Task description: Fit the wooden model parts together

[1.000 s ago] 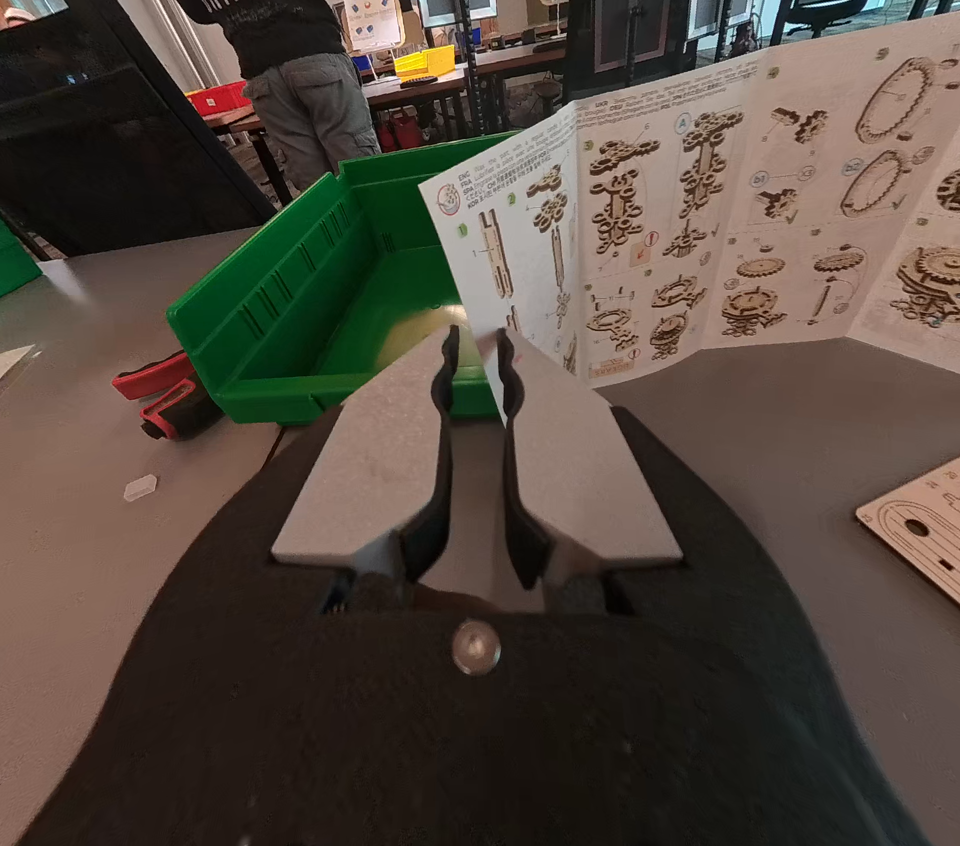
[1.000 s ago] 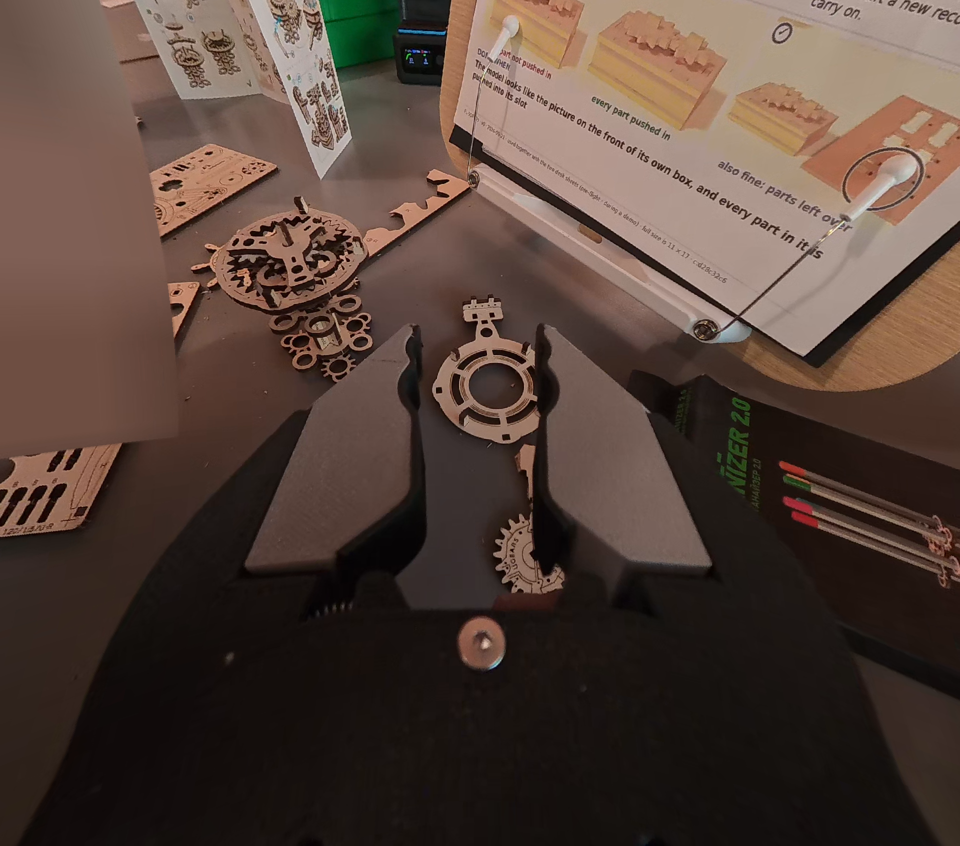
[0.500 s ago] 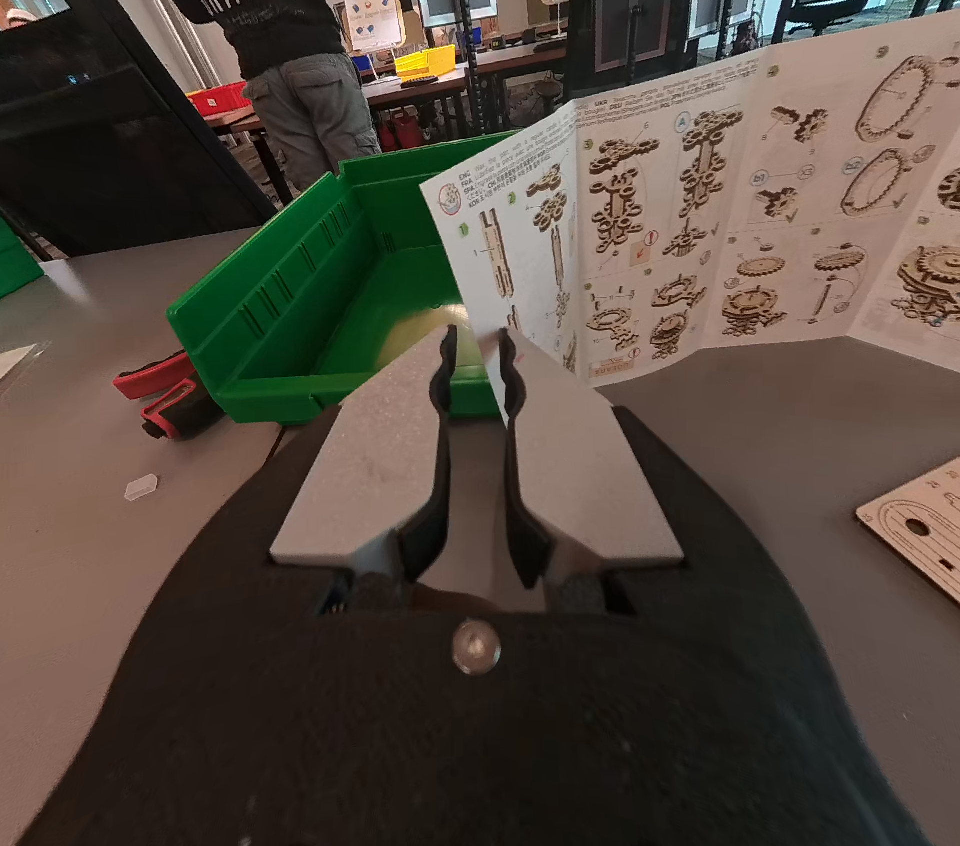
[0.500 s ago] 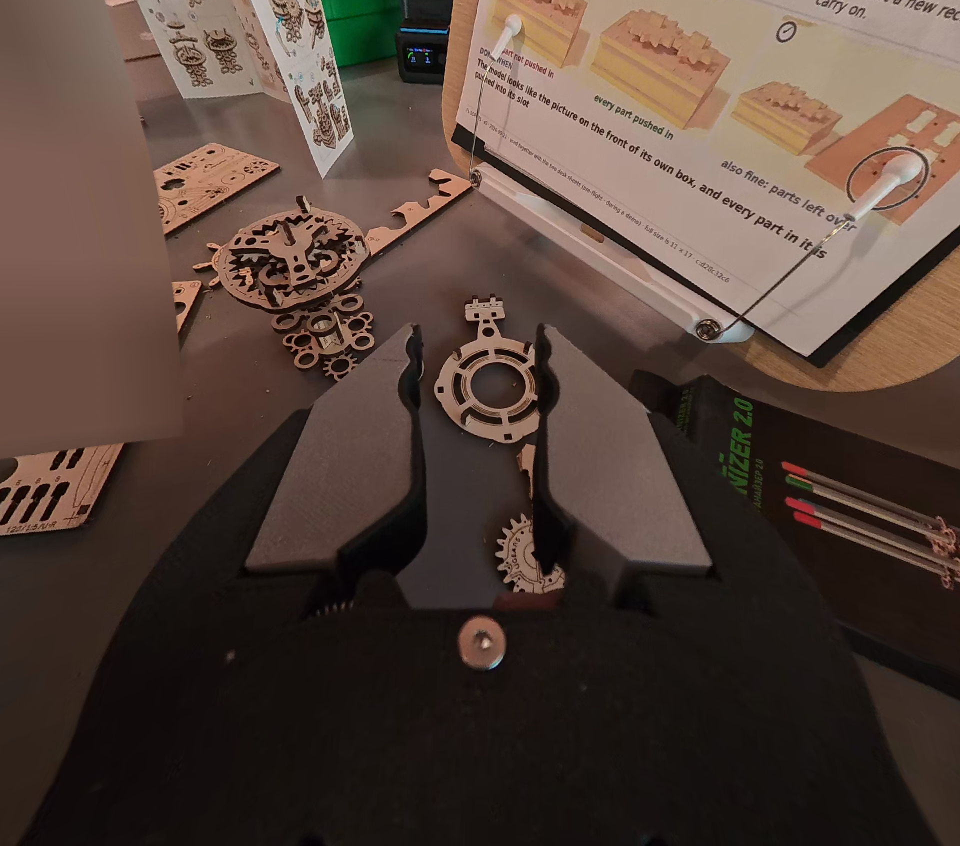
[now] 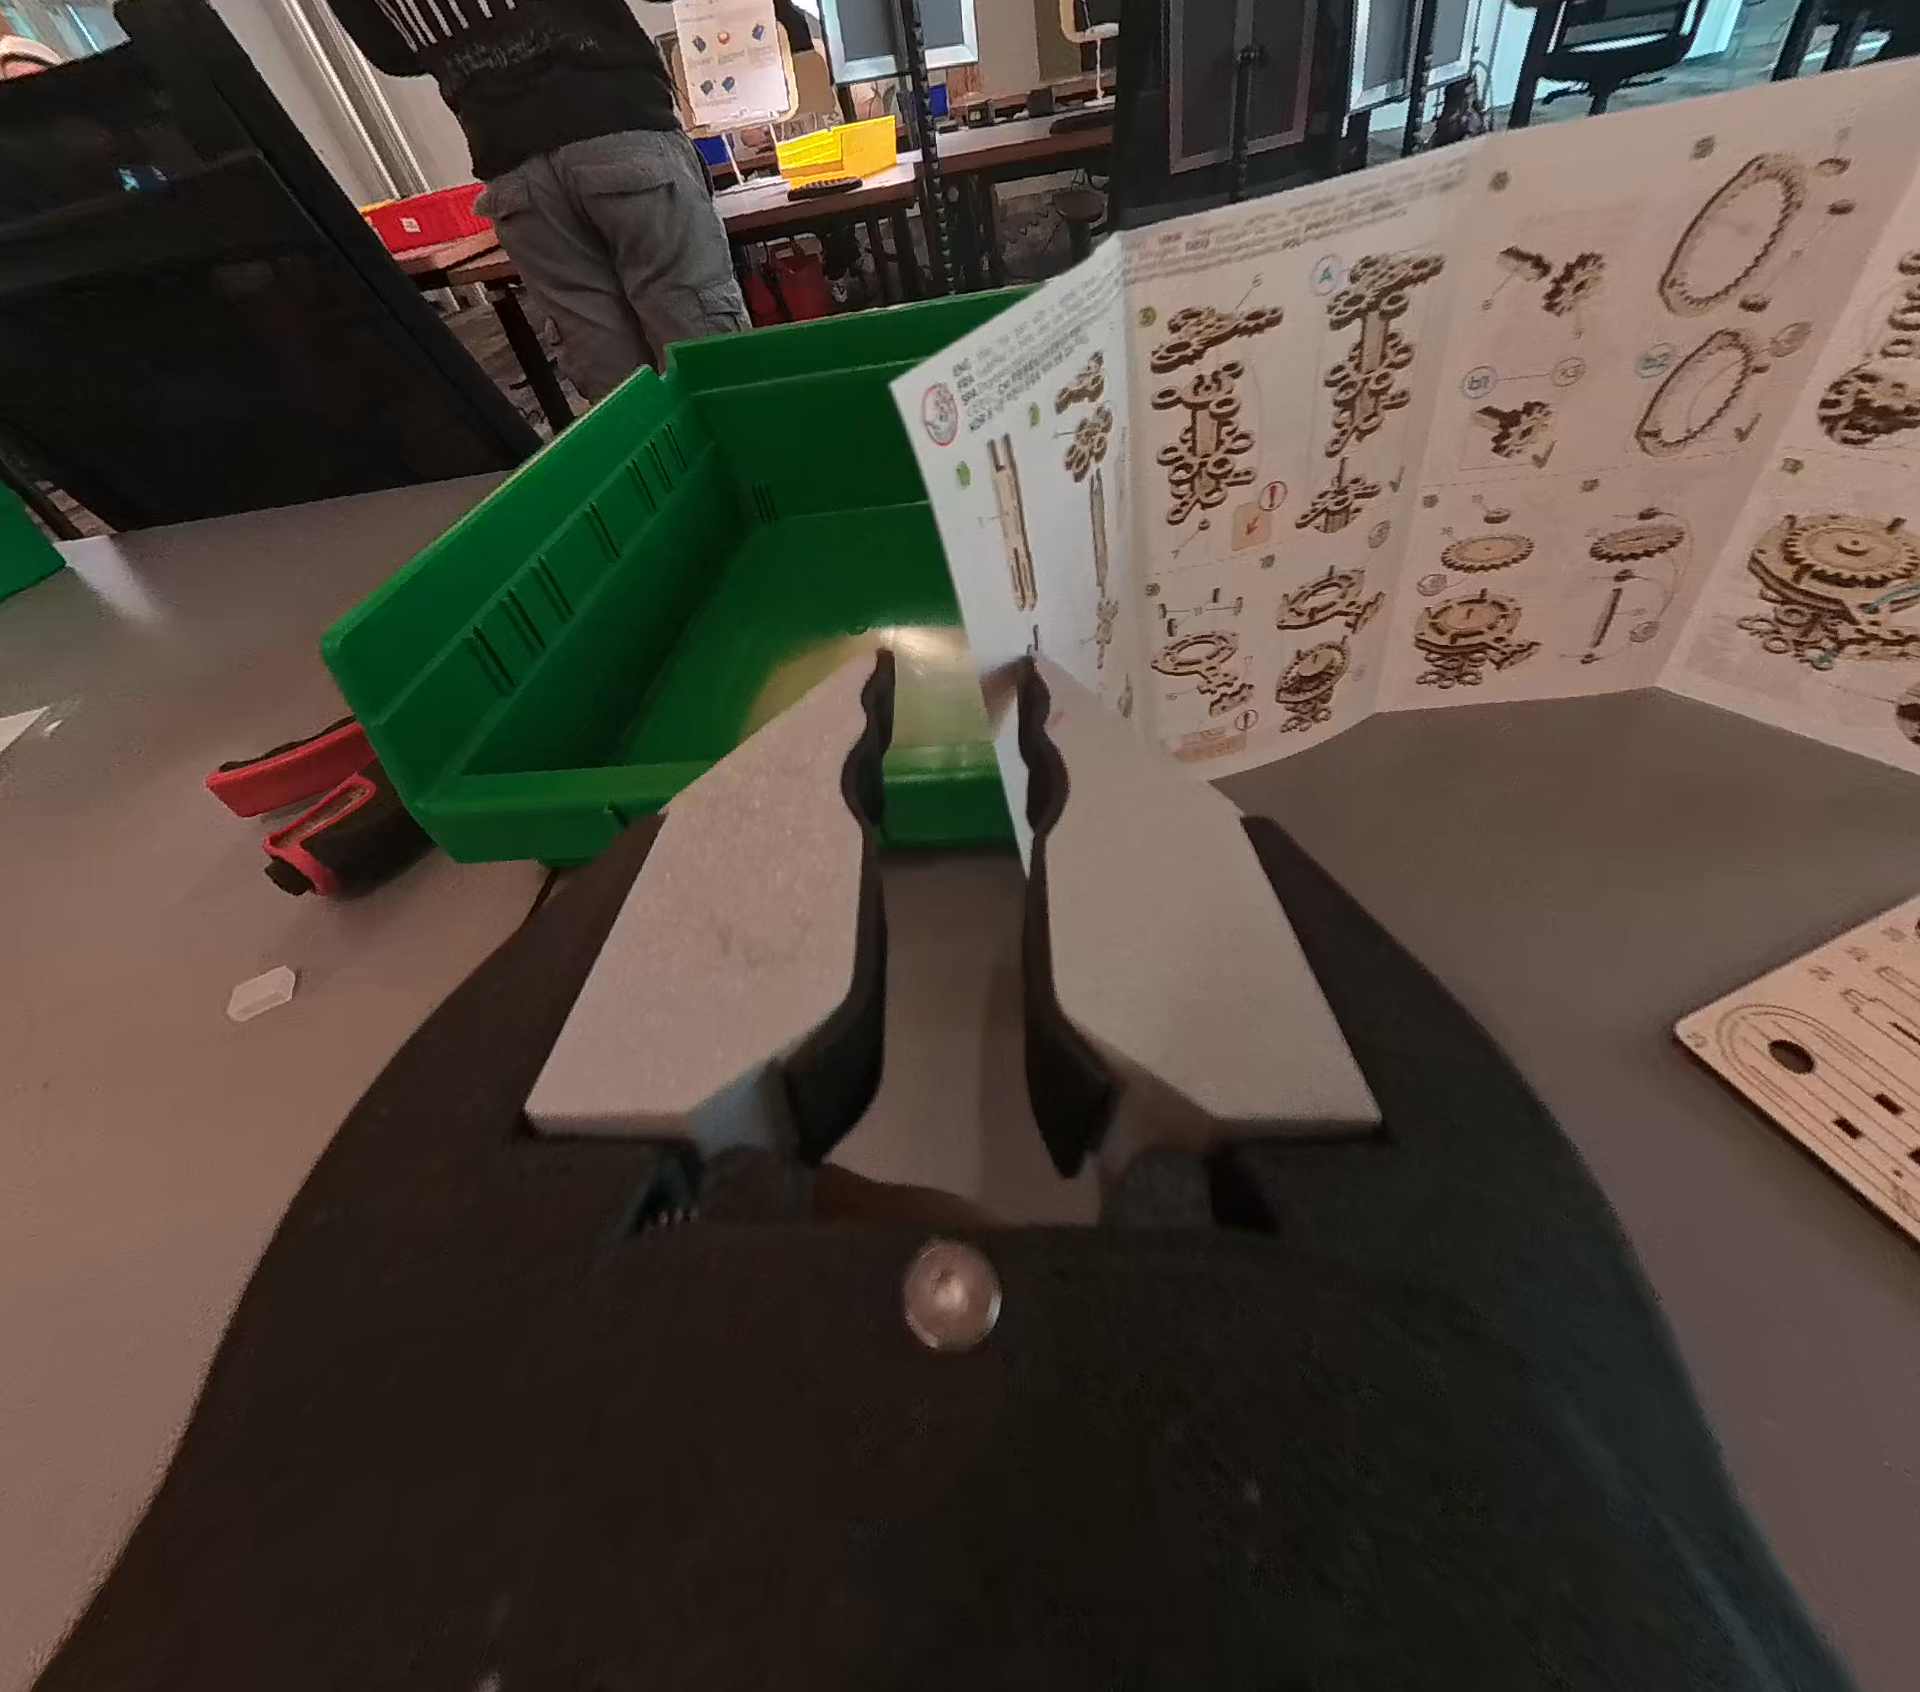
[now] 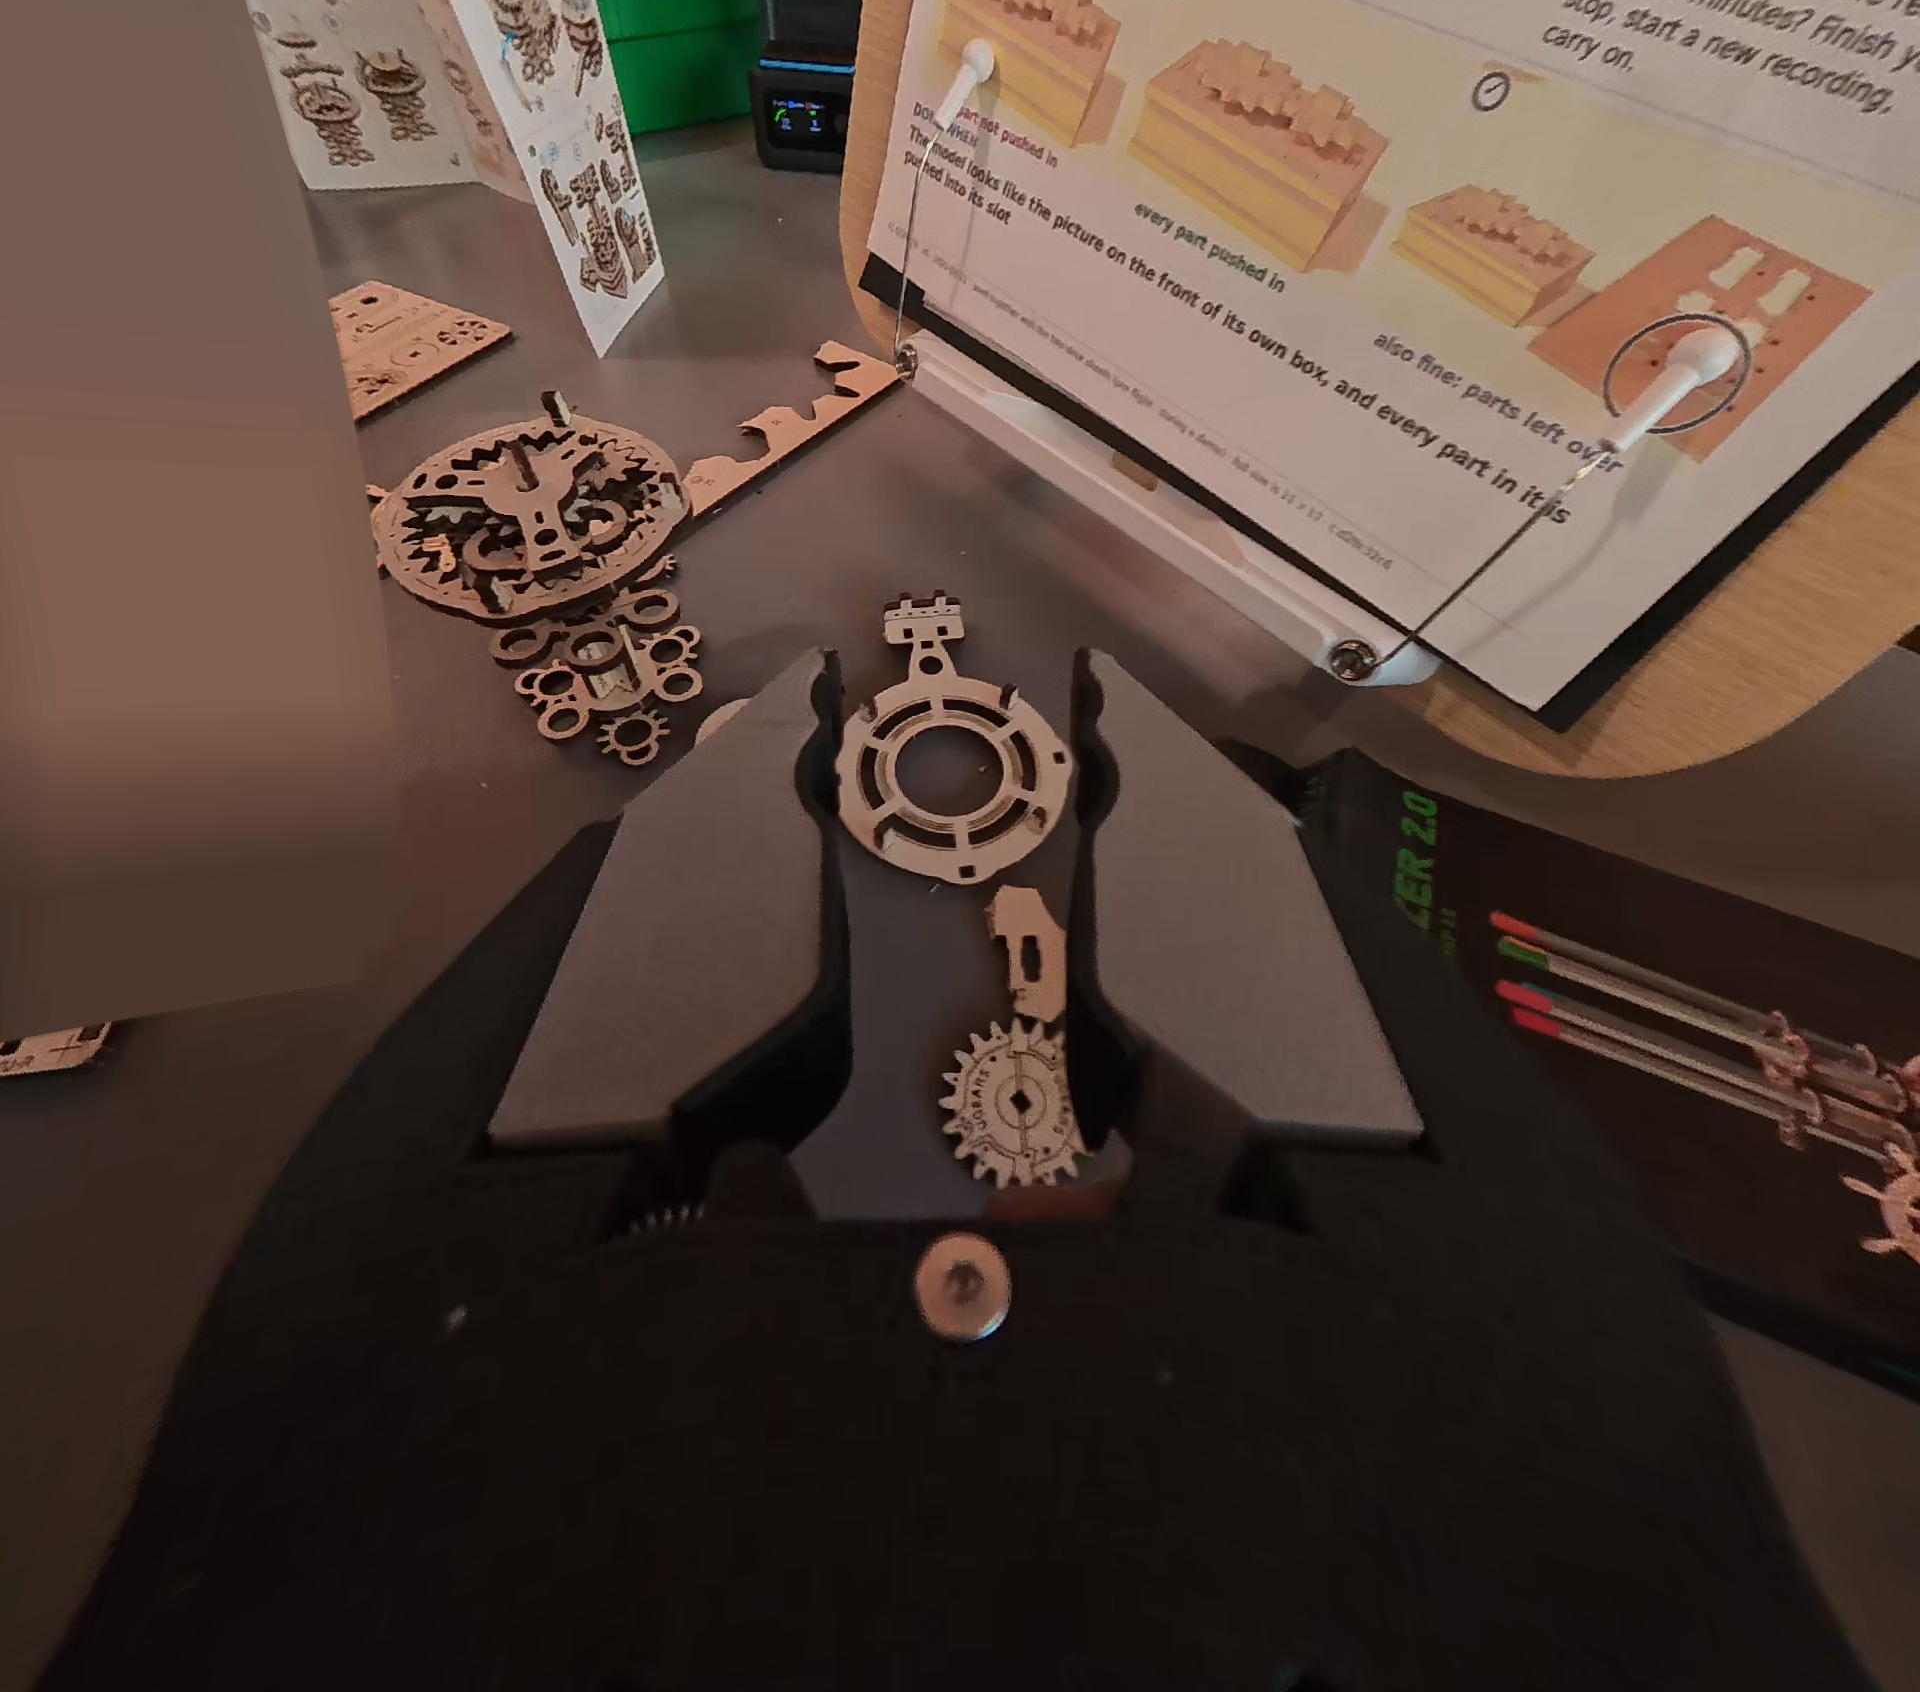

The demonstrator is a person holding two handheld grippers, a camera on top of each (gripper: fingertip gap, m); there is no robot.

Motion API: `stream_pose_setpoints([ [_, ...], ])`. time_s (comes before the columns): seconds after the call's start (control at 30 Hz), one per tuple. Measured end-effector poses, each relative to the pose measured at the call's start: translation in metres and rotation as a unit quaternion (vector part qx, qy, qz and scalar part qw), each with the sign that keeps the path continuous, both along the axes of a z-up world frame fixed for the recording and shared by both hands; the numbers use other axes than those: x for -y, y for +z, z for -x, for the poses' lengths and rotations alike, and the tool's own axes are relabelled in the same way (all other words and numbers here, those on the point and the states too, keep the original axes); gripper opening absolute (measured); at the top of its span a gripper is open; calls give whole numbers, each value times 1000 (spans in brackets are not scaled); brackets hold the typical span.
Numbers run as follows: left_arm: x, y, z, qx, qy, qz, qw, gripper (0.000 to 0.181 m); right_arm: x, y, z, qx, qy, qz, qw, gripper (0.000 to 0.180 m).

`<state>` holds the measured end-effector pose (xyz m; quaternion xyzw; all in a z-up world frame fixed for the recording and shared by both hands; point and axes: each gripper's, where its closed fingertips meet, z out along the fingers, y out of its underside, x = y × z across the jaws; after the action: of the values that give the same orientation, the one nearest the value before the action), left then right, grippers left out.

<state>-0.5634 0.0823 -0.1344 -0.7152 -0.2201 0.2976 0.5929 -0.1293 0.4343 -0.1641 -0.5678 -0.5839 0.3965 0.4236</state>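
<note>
In the right wrist view, my right gripper (image 6: 956, 655) is open and empty, just above the grey table. A flat wooden ring part with a stem (image 6: 951, 775) lies on the table between its fingers. A small wooden piece (image 6: 1029, 956) and a small gear (image 6: 1008, 1107) lie nearer the gripper's base. A part-built round gear model (image 6: 530, 520) and a flower-shaped piece (image 6: 603, 676) lie to the left. My left gripper (image 5: 956, 676) is narrowly open and empty, in front of the folded instruction leaflet (image 5: 1455, 447).
A green bin (image 5: 582, 634) stands behind the left gripper, with a red and black tool (image 5: 322, 811) beside it. A wooden parts sheet (image 5: 1829, 1060) lies at the right. An instruction board on a stand (image 6: 1403, 188), a black box (image 6: 1662, 1019) and a wooden strip (image 6: 800, 427) surround the right gripper. A person (image 5: 520, 32) stands beyond the table. One gripper's finger ends stand about 55 cm off the other's. My left tips are about 60 cm from the small wooden piece (image 6: 1029, 956), my right tips only 9 cm. About 10 cm separates my right fingertips from the small gear (image 6: 1008, 1107).
My left gripper's jaws have opened slightly. My right gripper has shifted a little to the right, so the ring, small piece and gear sit more to the left between its fingers.
</note>
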Motion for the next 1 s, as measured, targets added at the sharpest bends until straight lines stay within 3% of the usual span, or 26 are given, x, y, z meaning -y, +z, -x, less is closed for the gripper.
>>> stream_pose_setpoints([
  [0.27, 4, 12, -3, 1, -17, -51, 999, 34, -6, 20, -7, -45, -9, 4, 999, 42],
  [0.47, 3, 19, -10, -3, -39, -80, 996, 43, -12, 55, -17, -137, -16, 29, 990, 42],
  [0.53, 1, 23, -14, -3, -52, -91, 994, 44, -4, 47, -13, -111, 15, 44, 993, 44],
  [0.67, 0, 25, -17, 0, -63, -102, 993, 46, 21, -3, -9, 40, 90, 70, 993, 35],
  [1.0, 0, 25, -17, 2, -69, -107, 992, 46, 15, -30, -2, 86, 61, 43, 993, 38],
])
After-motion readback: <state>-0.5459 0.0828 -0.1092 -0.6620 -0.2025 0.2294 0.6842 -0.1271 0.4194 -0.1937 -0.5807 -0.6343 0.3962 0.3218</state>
